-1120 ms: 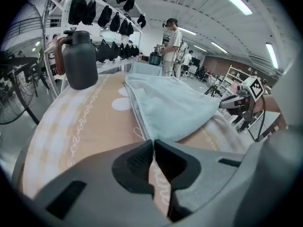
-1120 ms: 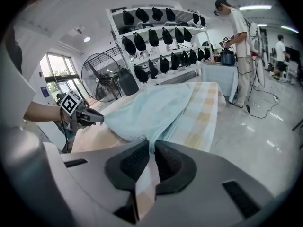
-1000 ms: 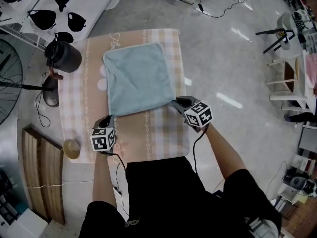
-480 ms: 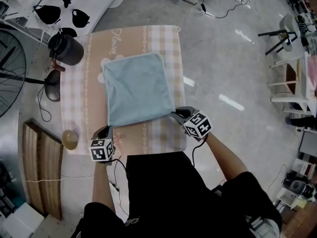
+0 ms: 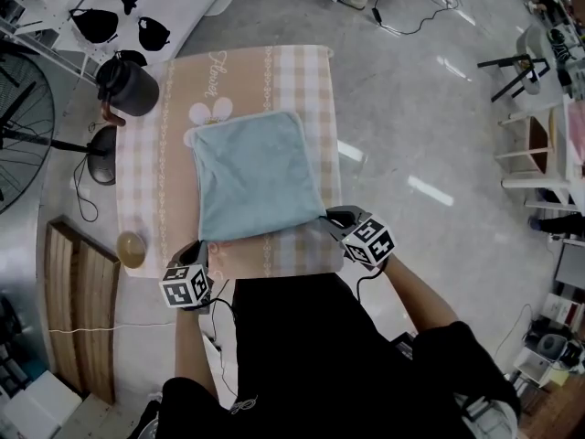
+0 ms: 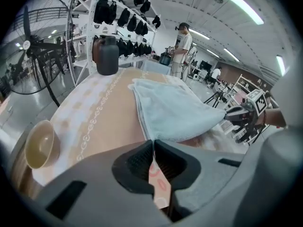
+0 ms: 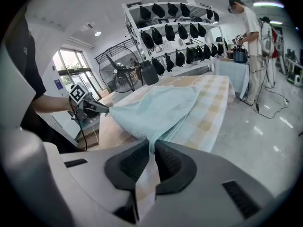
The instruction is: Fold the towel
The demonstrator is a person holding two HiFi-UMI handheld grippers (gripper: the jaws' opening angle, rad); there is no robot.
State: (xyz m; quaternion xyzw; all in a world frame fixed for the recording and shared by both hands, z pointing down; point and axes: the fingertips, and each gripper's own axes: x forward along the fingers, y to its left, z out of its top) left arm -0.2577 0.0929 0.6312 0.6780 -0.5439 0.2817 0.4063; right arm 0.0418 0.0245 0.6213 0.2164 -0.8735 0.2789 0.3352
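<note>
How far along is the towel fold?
Done: the light blue towel lies spread flat on the checked tablecloth, and both of its near corners are caught. In hand: the left tongs and right tongs are each shut on a near corner, with that edge slightly lifted. Left: the fold itself; the near edge has not yet been carried over to the far edge.

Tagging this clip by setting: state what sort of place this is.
Probably a large indoor lab or workshop hall: a white metal shelving rack of black gear, a big black standing fan, loose black cables on the polished grey floor.
</note>
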